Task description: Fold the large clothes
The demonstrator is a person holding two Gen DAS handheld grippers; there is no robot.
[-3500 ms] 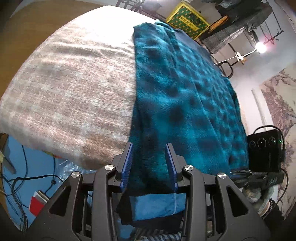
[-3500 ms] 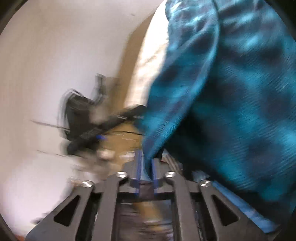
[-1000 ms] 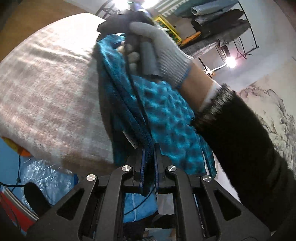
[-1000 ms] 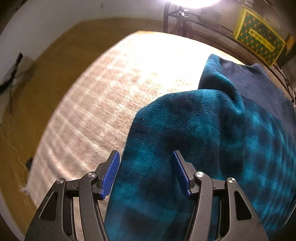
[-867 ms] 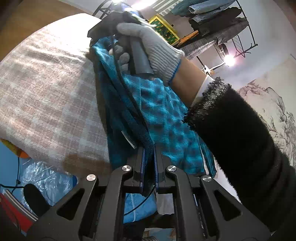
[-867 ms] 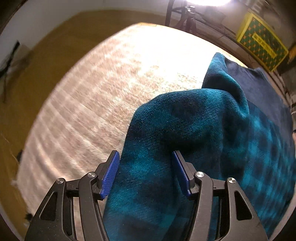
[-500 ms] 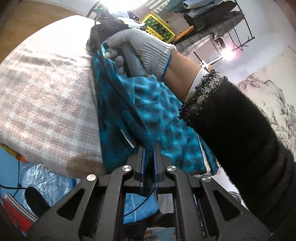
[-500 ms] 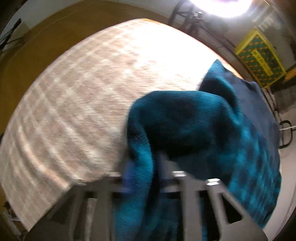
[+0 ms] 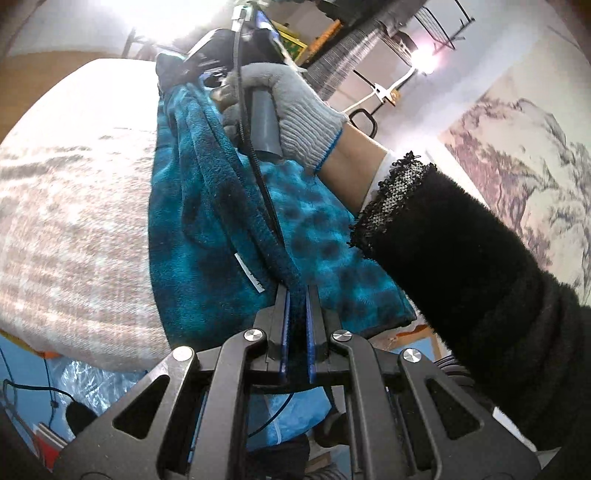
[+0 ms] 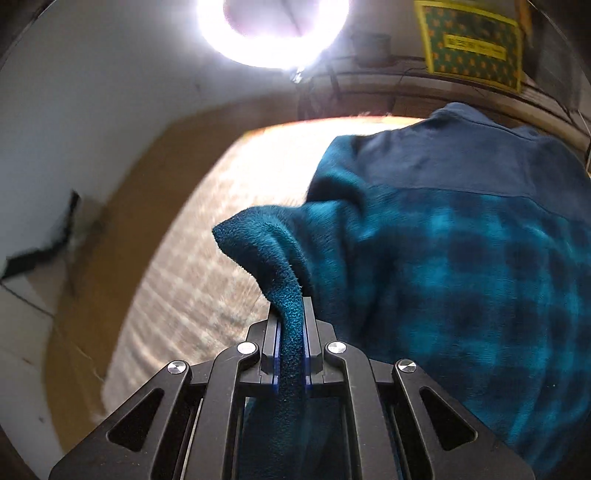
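Observation:
A teal and dark blue plaid fleece garment (image 9: 207, 236) lies on a bed with a beige plaid blanket (image 9: 70, 206). My left gripper (image 9: 296, 295) is shut on a folded edge of the fleece near the bed's near side. My right gripper (image 10: 291, 306) is shut on another fold of the fleece (image 10: 461, 258) and lifts it above the blanket (image 10: 192, 280). In the left wrist view the gloved hand (image 9: 291, 107) holds the right gripper at the far end of the fleece. The navy yoke of the garment (image 10: 450, 162) shows at the far side.
A bright lamp (image 10: 273, 29) glares above the bed. A yellow and green box (image 10: 469, 48) stands at the back right. A clothes rack (image 9: 373, 62) and a wall painting (image 9: 524, 155) are to the right. Cables and a blue bag (image 9: 88, 384) lie below the bed's edge.
My right gripper has gone from open around the fleece fold to shut on it and has lifted it. My left gripper stays shut on the fleece edge.

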